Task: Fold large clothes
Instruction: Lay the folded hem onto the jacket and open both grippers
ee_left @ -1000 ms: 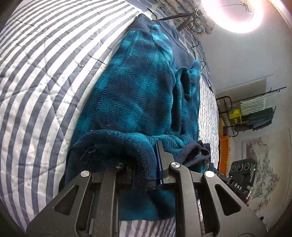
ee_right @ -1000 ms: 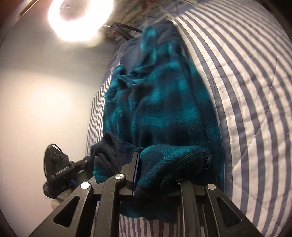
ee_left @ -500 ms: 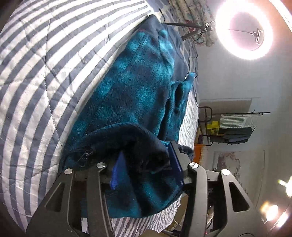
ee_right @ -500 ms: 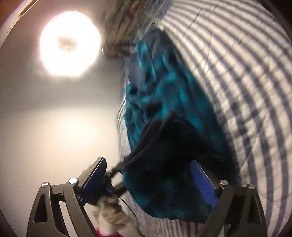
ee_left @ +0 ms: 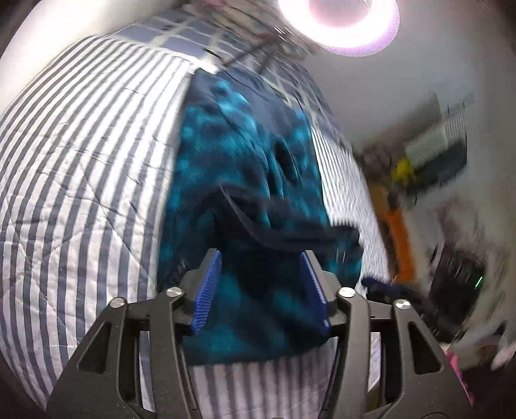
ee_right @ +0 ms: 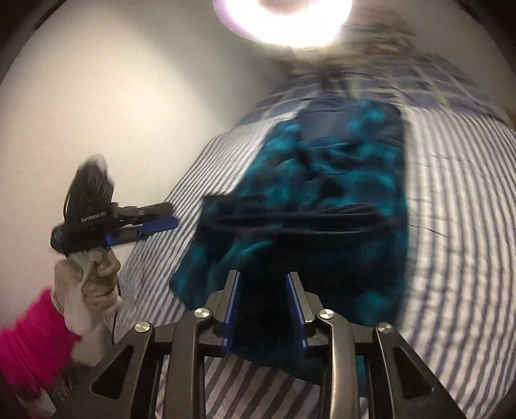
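The left gripper [ee_left: 262, 285] has its blue-padded jaws spread wide and grips nothing; the teal and navy plaid fleece garment [ee_left: 245, 180] lies beyond and below them on the grey-and-white striped quilted bedcover [ee_left: 80, 180]. The right gripper [ee_right: 262, 306] is likewise parted, its pads clear of the cloth, with the same fleece's dark folded hem showing across the view in front of it. In the right wrist view the left gripper sits off to one side over the striped cover, held in a pale gloved hand [ee_right: 85, 287] with a bright pink sleeve [ee_right: 30, 335]. A glaring ring light [ee_left: 338, 22] stands past the garment's far end. A blurred wire rack [ee_left: 435, 154] stands by the wall.
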The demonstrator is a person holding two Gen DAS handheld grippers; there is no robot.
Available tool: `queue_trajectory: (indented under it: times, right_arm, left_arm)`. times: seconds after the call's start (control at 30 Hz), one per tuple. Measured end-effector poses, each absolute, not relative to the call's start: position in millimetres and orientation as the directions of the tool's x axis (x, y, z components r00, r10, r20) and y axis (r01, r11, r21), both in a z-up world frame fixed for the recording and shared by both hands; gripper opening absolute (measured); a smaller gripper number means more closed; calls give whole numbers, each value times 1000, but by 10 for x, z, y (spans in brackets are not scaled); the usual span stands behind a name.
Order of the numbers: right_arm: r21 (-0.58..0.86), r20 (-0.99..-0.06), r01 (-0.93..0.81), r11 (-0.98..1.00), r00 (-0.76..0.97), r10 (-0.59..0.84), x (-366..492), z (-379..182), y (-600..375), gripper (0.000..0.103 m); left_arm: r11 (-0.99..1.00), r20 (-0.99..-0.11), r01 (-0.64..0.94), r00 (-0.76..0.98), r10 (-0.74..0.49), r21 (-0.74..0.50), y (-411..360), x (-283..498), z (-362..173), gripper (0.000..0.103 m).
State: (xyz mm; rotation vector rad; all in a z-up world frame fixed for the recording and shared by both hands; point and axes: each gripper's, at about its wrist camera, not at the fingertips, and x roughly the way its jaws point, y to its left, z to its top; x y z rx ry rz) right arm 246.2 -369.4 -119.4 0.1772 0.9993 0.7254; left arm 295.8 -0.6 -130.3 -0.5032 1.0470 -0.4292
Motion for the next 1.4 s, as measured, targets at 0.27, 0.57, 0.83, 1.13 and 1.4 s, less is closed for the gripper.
queue_trajectory:
  times: [0.27,0.57,0.83,1.13,1.4]
  right_arm:
    - [346,-769,-430,834,380,515,2768,-1531,-3442,28]
    - [445,-744,-325,834,385,547,2869,-1662,-3886,22]
    - [470,-791,-201,859,335,511,2548,-1820,-4503,57]
    - [276,-882,-249,928,318,348,2428,-1812,-4323,7]
    - [233,-848,-216,948,431,307,2100,-1279,-4359,31]
  left_arm:
    - [892,-771,74,474,-424,-445,-207,3263,-1691,44]
    - [897,-787,-10,484,-383,-443,-17,3433,-1947,16]
    - [939,-807,116,485,-337,-323,-244,3005,-1777,16]
    - [943,-837,48,447,-315,-329,-151,3190,-2011,14]
    - [961,-826,78,496,-267,-264,-203,2842,-1561,14]
